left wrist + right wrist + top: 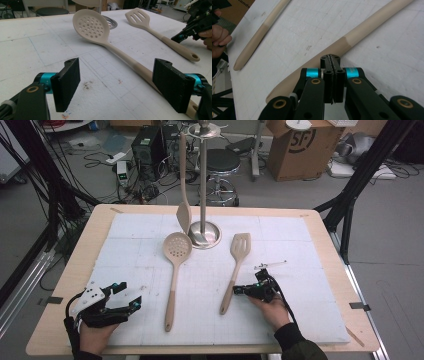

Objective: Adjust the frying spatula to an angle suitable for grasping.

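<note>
Slotted spatula [235,265] on table; right gripper [239,290] closed beside handle, nothing held.

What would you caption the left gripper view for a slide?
Open left gripper faces a skimmer and slotted turner.

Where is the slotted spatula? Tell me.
In the high view the slotted spatula lies on the white mat right of centre, its head near the stand base, its handle end by the right hand-held gripper.

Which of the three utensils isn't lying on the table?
The solid spatula: it hangs from the stand. The skimmer and slotted turner lie flat.
</note>
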Demonstrator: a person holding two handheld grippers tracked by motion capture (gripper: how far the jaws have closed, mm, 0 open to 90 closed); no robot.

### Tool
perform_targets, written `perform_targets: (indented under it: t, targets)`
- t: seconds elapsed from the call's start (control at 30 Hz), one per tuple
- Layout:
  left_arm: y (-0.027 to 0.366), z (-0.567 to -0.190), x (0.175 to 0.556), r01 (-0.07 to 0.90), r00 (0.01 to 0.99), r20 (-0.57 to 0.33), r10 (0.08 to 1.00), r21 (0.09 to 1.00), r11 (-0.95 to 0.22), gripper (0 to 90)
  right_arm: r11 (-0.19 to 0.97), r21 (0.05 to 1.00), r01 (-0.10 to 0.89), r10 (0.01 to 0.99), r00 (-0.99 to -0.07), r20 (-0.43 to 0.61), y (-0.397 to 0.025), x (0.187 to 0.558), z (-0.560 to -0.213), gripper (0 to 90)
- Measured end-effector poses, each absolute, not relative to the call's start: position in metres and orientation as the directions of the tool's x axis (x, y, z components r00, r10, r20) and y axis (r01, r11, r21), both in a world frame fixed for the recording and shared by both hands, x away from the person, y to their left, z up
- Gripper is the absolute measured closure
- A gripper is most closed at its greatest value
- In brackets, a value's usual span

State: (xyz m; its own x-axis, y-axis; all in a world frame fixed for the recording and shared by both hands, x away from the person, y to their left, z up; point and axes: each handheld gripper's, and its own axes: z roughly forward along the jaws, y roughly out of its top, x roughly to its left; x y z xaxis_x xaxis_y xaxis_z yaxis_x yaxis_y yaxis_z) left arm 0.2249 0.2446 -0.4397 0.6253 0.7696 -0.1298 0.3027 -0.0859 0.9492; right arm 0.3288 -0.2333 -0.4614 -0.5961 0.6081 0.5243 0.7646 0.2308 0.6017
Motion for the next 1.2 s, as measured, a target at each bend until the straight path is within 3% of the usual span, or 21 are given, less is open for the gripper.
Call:
perform_targets:
  t: [1.2]
  targets:
    - [0.25,-0.44,0.222,0.302,0.617,-0.128,0.776,0.95,-0.083,23.4,0.318,0.597,0.737,0.592,-0.646,0.481,-0.169,0.354,-0.454,90.0]
